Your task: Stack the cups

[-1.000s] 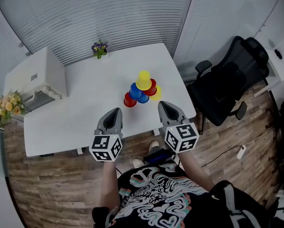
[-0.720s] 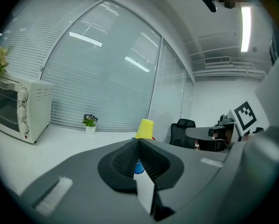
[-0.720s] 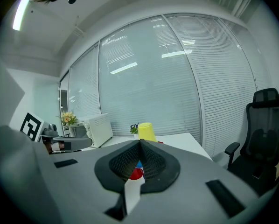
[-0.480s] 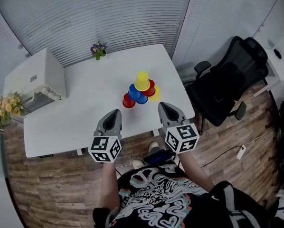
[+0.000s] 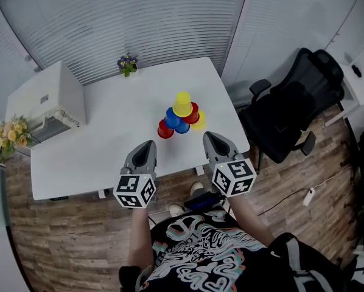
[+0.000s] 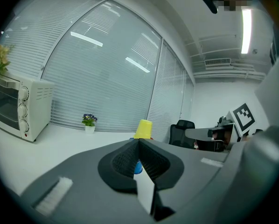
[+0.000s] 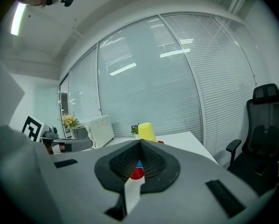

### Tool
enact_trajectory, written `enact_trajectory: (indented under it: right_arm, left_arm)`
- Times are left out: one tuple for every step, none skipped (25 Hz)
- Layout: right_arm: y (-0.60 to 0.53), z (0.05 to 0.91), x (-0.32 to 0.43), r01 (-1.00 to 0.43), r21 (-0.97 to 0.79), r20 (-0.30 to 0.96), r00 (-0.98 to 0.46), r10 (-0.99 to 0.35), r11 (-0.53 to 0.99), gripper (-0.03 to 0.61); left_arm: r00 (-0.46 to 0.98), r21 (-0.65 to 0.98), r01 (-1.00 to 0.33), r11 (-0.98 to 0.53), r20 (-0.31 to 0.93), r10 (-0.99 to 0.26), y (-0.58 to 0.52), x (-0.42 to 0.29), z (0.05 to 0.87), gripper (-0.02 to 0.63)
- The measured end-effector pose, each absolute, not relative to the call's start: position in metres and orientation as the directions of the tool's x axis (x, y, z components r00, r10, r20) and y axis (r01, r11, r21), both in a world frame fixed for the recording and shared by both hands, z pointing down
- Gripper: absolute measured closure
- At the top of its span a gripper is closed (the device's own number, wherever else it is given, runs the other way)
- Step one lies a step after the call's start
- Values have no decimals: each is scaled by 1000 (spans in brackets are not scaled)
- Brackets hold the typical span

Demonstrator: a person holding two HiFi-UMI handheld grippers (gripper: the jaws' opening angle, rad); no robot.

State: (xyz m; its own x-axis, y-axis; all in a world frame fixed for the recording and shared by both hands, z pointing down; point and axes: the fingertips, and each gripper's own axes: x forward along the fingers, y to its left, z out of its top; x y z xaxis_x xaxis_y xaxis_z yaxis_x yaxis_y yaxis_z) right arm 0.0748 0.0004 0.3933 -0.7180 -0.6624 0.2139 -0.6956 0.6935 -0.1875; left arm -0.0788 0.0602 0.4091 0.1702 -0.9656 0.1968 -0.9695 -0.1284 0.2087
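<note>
While left tongs (image 5: pixel 148 145) and right tongs (image 5: pixel 210 137) sit closed, cups (image 5: pixel 181 115) top a white table (image 5: pixel 109 132).

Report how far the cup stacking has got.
Done: the cups stand as one pyramid on the white table, with a yellow cup on top. In hand: nothing. The left gripper and the right gripper are both shut and empty, short of the stack at the table's near edge. Left: I see no loose cup, so the stacking looks finished.
</note>
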Motion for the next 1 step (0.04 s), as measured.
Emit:
enact_trajectory:
  right_arm:
    - [1,393,75,-695,-188,214,-718,-662,693,578]
  left_arm:
    - [169,209,-970,-128,197,-966,61,-79,409,612]
